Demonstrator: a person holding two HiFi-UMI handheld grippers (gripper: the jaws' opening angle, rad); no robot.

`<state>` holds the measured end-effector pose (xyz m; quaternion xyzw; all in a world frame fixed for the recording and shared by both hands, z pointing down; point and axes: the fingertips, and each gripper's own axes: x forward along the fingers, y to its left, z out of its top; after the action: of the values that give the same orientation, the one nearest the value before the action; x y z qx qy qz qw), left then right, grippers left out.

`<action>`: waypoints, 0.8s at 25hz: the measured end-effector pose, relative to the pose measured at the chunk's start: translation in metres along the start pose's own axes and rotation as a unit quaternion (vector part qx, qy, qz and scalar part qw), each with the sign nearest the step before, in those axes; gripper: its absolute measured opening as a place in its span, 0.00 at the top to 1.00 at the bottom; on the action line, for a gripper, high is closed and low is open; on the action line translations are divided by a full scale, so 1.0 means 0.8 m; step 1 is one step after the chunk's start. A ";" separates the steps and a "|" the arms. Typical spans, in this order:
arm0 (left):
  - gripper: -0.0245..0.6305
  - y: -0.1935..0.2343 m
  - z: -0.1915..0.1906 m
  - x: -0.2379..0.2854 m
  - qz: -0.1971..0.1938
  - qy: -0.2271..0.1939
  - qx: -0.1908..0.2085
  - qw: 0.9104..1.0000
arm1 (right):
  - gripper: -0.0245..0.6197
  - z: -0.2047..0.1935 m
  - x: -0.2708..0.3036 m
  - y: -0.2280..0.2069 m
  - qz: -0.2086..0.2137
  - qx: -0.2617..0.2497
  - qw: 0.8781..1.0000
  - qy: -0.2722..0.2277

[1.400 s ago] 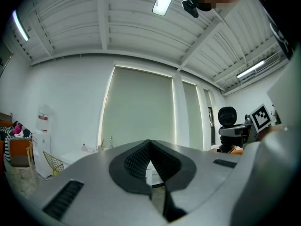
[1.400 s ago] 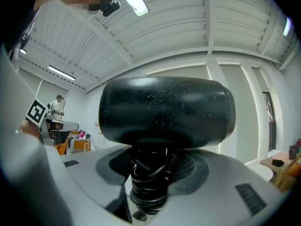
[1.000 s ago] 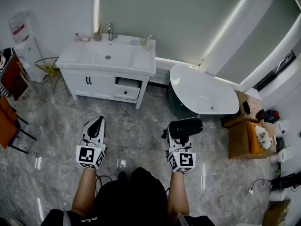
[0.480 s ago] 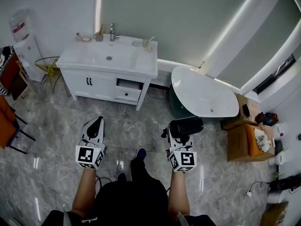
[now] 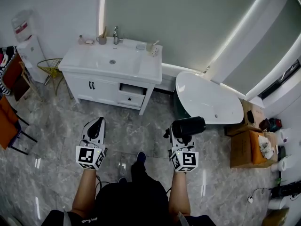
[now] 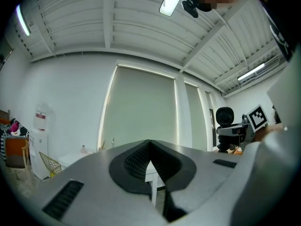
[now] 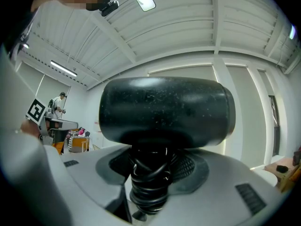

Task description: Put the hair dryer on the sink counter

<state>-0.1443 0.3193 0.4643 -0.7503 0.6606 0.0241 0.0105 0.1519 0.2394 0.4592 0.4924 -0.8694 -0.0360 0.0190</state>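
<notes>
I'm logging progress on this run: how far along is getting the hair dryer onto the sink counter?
Done: the hair dryer is picked up, its cord-wrapped handle clamped in the right hand-held gripper. In hand: it is held over the floor, well short of the sink counter. Left: reaching the counter, setting it down and letting go. The left hand-held gripper is shut and empty.

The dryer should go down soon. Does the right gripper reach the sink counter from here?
Probably not yet: the right gripper, shut on the hair dryer, hangs well short of the sink counter. Only floor lies between, so walking closer should do.
</notes>
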 end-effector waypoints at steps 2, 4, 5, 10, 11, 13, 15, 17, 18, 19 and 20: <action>0.93 0.001 -0.002 0.016 0.002 0.000 0.002 1.000 | 0.63 -0.002 0.014 -0.010 0.001 0.002 1.000 -0.002; 0.93 0.000 -0.003 0.035 0.002 0.000 0.003 1.000 | 0.63 -0.005 0.030 -0.023 0.004 0.002 1.000 -0.002; 0.93 0.000 -0.003 0.045 0.002 0.000 0.004 1.000 | 0.63 -0.006 0.039 -0.028 0.005 0.002 1.000 -0.001; 0.93 -0.005 0.002 0.101 0.005 0.003 0.008 1.000 | 0.63 -0.008 0.083 -0.063 0.013 0.009 1.000 0.003; 0.93 -0.007 0.004 0.113 0.006 0.005 0.009 1.000 | 0.63 -0.008 0.093 -0.072 0.015 0.011 1.000 0.004; 0.93 -0.012 0.007 0.137 0.007 0.008 0.012 1.000 | 0.63 -0.008 0.110 -0.089 0.018 0.013 1.000 0.005; 0.93 -0.016 0.007 0.161 0.010 0.012 0.015 1.000 | 0.63 -0.009 0.129 -0.107 0.020 0.012 1.000 0.006; 0.93 -0.021 0.008 0.185 0.014 0.013 0.018 1.000 | 0.63 -0.013 0.149 -0.127 0.023 0.008 1.000 0.009; 0.93 -0.024 0.009 0.196 0.016 0.014 0.020 1.000 | 0.63 -0.014 0.159 -0.137 0.025 0.008 1.000 0.010; 0.93 -0.028 0.010 0.208 0.019 0.014 0.022 0.999 | 0.63 -0.016 0.168 -0.147 0.027 0.010 1.000 0.012; 0.93 -0.031 0.011 0.220 0.021 0.014 0.024 0.999 | 0.63 -0.017 0.177 -0.158 0.030 0.012 0.999 0.012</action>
<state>-0.0981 0.1483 0.4466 -0.7358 0.6769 -0.0017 0.0186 0.1878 0.0526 0.4624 0.4669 -0.8837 -0.0190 0.0247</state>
